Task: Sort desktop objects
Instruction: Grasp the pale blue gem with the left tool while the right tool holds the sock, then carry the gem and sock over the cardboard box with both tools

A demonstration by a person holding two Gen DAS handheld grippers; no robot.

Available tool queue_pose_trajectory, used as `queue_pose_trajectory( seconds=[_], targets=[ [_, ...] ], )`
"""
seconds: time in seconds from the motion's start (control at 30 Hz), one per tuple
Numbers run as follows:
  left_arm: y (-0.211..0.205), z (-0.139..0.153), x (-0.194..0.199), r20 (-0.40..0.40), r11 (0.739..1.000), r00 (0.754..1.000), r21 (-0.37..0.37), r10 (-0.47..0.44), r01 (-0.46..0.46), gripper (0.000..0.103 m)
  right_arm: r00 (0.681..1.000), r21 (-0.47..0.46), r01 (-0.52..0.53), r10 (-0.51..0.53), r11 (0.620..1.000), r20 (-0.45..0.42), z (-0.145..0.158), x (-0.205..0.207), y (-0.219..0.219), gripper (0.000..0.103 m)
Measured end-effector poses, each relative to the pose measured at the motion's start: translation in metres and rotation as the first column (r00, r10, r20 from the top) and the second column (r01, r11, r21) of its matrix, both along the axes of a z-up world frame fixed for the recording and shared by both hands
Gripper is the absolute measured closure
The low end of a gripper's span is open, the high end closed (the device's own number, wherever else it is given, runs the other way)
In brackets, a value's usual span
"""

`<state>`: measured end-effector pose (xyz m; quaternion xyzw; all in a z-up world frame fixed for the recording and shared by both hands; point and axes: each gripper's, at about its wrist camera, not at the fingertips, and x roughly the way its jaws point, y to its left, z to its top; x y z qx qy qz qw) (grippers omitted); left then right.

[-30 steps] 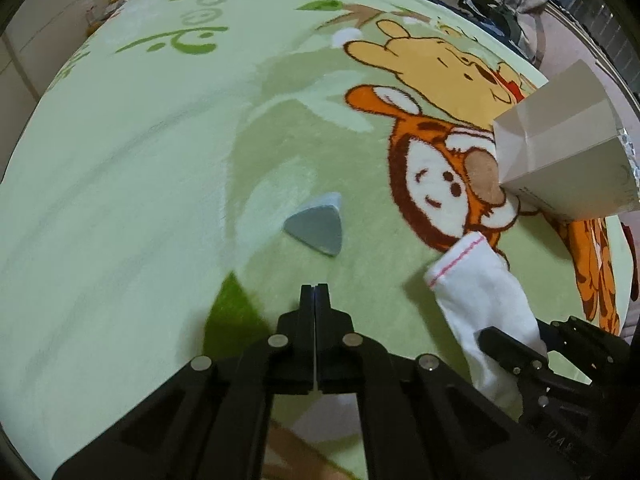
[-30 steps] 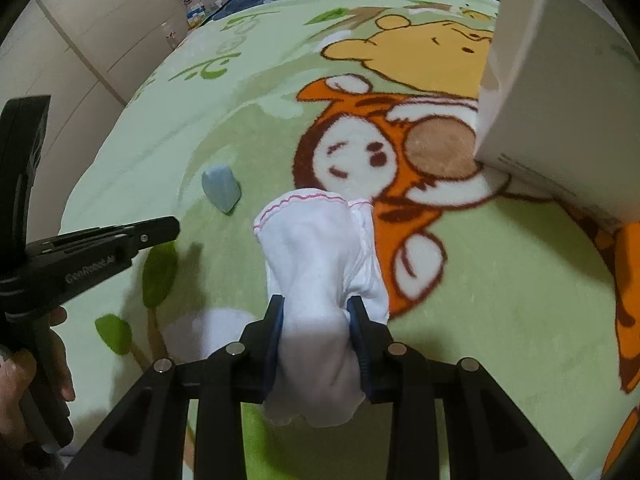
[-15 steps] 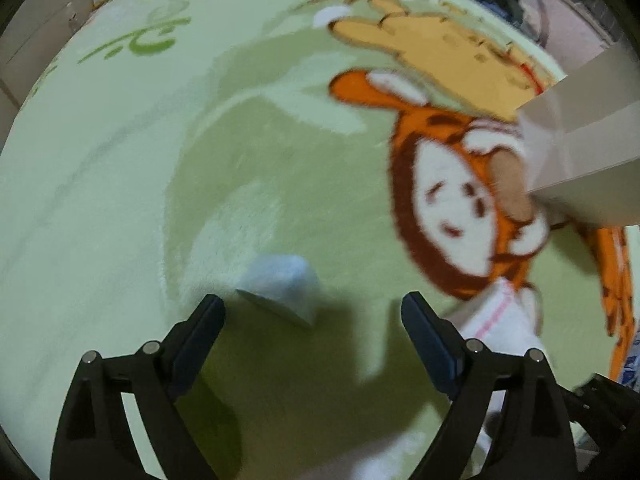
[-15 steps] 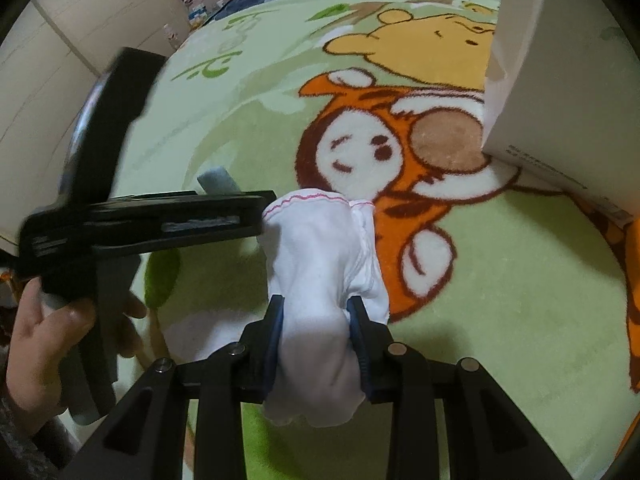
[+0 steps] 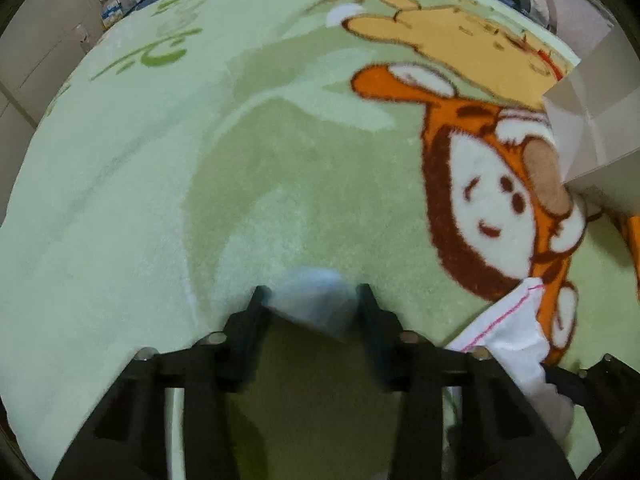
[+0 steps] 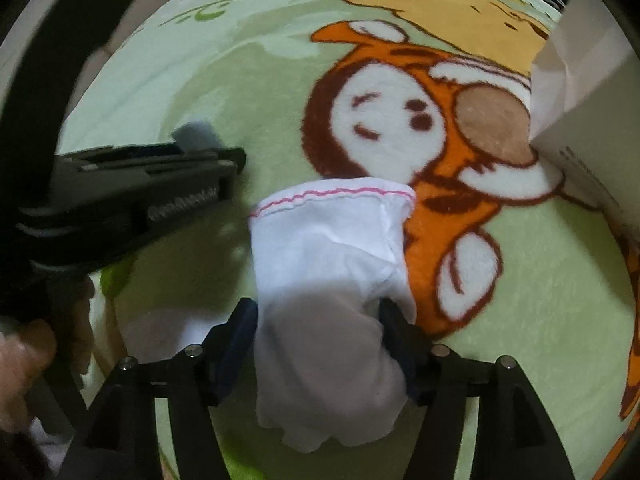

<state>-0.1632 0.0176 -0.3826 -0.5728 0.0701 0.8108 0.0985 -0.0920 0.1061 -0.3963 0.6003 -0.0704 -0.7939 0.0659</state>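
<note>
A small light-blue triangular piece [image 5: 314,298] lies on the green cartoon blanket [image 5: 200,160], blurred. My left gripper [image 5: 314,304] straddles it, one finger on each side; I cannot tell whether the fingers press it. From the right wrist view the piece [image 6: 196,132] peeks out behind the left gripper [image 6: 224,164]. My right gripper [image 6: 320,312] is shut on a white cloth glove [image 6: 332,272] with a pink-stitched cuff and holds it above the blanket. The glove also shows in the left wrist view [image 5: 516,332].
A white cardboard box [image 5: 596,136] stands at the right, also in the right wrist view [image 6: 592,92]. A hand [image 6: 28,352] holds the left gripper's handle. Another white cloth [image 6: 160,328] lies under the right gripper. Cabinets stand beyond the blanket's left edge.
My left gripper opened wide, dropped over the blue piece, then narrowed around it. My right gripper kept its hold on the glove and moved slightly forward.
</note>
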Motion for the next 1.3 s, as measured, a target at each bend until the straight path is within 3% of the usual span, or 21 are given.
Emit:
queue_pose_trajectory(
  seconds=[0.1, 0.2, 0.43, 0.6, 0.8, 0.97, 1.13, 1.3],
  targets=[
    [-0.002, 0.006, 0.003, -0.014, 1.000, 1.000, 0.023, -0.013, 0.014, 0.060, 1.000, 0.009, 0.007, -0.007, 1.000, -0.024, 0.005, 0.005, 0.005, 0.058],
    [-0.004, 0.018, 0.012, -0.028, 0.997, 0.999, 0.065, -0.035, 0.037, 0.060, 0.998, -0.020, 0.031, -0.032, 0.999, -0.052, 0.013, 0.013, 0.015, 0.064],
    [0.001, 0.058, 0.031, -0.072, 0.991, 0.996, 0.118, -0.048, 0.057, 0.060, 0.994, -0.081, 0.046, -0.053, 0.996, -0.096, 0.036, 0.031, 0.028, 0.068],
    [0.007, 0.080, 0.044, -0.093, 0.998, 0.995, 0.055, -0.038, 0.043, 0.060, 0.988, -0.096, 0.070, -0.082, 0.993, -0.132, 0.063, 0.048, 0.046, 0.068],
    [0.015, 0.115, 0.070, -0.103, 0.999, 0.994, 0.007, -0.035, 0.036, 0.060, 0.968, -0.104, 0.130, -0.149, 0.986, -0.200, 0.120, 0.069, 0.082, 0.068],
    [0.044, 0.151, 0.084, -0.106, 0.998, 0.993, 0.024, -0.056, 0.059, 0.060, 0.925, -0.102, 0.211, -0.232, 0.972, -0.301, 0.175, 0.084, 0.108, 0.068],
    [0.094, 0.195, 0.086, -0.132, 0.990, 0.984, 0.056, -0.118, 0.127, 0.060, 0.855, -0.106, 0.306, -0.322, 0.946, -0.406, 0.236, 0.095, 0.150, 0.068],
    [0.148, 0.232, 0.071, -0.151, 0.977, 0.973, 0.096, -0.176, 0.192, 0.060, 0.804, -0.104, 0.361, -0.365, 0.927, -0.469, 0.271, 0.095, 0.188, 0.068]
  ],
)
